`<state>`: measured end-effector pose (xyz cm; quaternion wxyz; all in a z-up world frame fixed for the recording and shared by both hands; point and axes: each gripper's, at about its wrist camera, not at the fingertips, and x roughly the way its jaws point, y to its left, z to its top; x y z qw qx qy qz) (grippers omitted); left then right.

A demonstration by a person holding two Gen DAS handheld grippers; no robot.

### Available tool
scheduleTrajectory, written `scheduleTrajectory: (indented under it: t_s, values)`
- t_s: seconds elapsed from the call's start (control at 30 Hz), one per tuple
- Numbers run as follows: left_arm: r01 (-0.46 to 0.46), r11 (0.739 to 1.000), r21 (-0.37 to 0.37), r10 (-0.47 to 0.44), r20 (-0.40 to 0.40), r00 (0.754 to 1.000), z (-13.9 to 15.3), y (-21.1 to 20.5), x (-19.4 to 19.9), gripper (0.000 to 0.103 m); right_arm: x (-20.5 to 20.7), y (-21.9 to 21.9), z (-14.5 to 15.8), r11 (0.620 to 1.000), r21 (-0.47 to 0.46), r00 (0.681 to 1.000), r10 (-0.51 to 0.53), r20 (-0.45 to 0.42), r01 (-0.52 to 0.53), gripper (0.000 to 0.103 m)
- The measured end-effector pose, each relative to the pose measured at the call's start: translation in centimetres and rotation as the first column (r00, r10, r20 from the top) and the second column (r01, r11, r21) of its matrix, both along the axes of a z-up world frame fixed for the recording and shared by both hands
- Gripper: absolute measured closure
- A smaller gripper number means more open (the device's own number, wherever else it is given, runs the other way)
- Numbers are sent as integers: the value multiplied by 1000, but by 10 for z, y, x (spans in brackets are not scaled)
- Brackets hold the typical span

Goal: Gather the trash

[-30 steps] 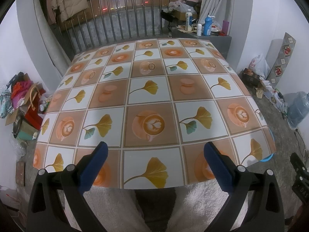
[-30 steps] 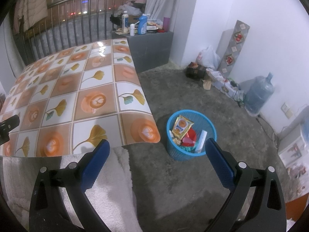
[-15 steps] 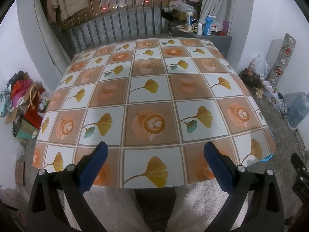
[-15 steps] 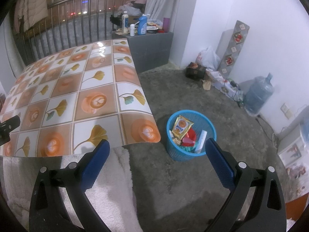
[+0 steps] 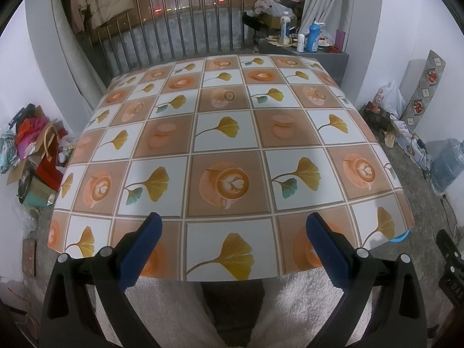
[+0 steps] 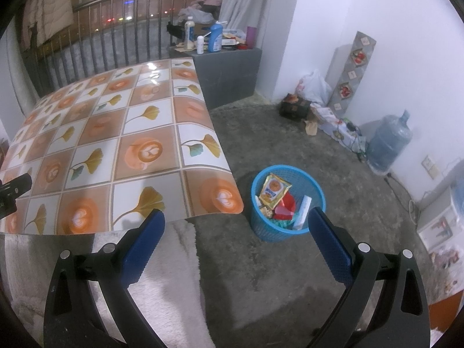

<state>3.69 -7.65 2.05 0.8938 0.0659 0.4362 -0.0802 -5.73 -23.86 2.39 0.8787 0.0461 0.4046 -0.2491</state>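
A blue mesh bin stands on the concrete floor off the table's right corner; only its rim shows in the left wrist view. Inside lie a yellow snack packet, a red wrapper and a white carton. My right gripper hangs open and empty, just near of the bin. The left gripper is open and empty over the near edge of the table, whose ginkgo-leaf and coffee-cup cloth shows no loose trash.
A grey cabinet with bottles stands past the table's far right corner. A water jug, bags and cables line the right wall. A heap of bags and boxes sits left of the table. Railing runs behind. A person's white fleece lap is below.
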Motion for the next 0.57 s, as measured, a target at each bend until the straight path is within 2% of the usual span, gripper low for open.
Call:
scheduleTrajectory:
  t_s: [0.57]
  values:
    - [-6,1000,-7,6,-9,1000,-1,2,-1,5,1,1,1,1000,-1,1000,-2,1,2,8]
